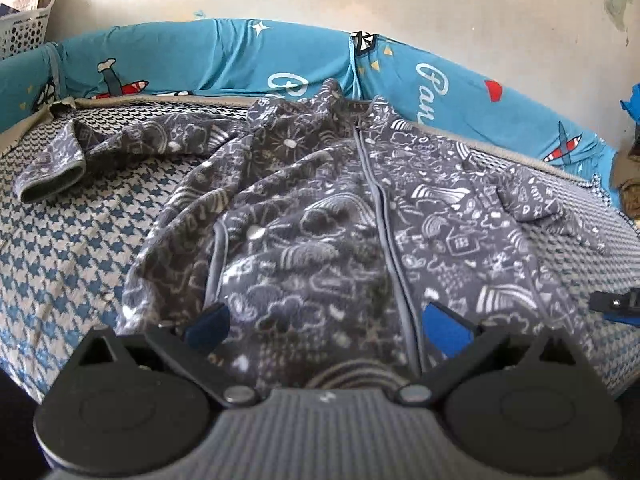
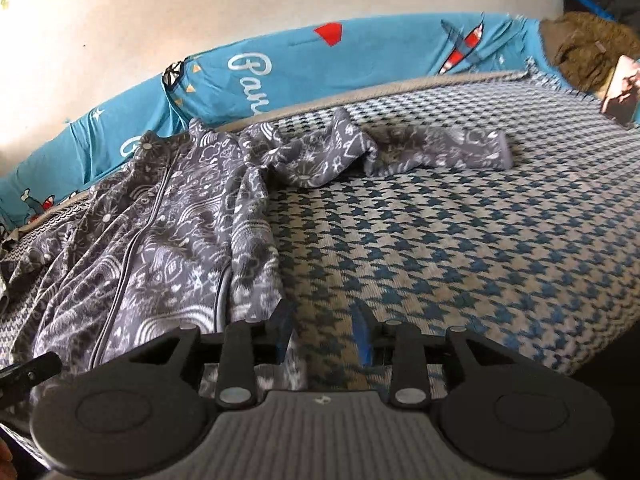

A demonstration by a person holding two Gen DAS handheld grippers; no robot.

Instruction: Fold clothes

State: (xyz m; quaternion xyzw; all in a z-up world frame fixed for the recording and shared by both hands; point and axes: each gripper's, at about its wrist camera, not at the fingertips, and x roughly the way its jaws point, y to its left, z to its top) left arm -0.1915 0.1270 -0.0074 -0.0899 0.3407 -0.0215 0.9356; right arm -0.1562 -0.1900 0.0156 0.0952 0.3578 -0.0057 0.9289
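A grey fleece zip jacket (image 1: 320,208) with white doodle print lies face up on the houndstooth bed cover (image 1: 80,240), sleeves spread out to both sides. My left gripper (image 1: 324,320) is open, its blue-padded fingers wide apart just above the jacket's hem near the zip. In the right wrist view the jacket (image 2: 160,232) fills the left side, with one sleeve (image 2: 420,152) stretched right. My right gripper (image 2: 326,332) is open, low over the cover at the jacket's lower right corner; its left finger is at the hem's edge. It also shows in the left wrist view (image 1: 616,304).
A teal padded bumper (image 1: 240,56) with plane prints runs along the far edge of the bed against a white wall. A white basket (image 1: 24,24) stands at far left. A brown fuzzy item (image 2: 580,48) and a book (image 2: 624,92) lie at far right.
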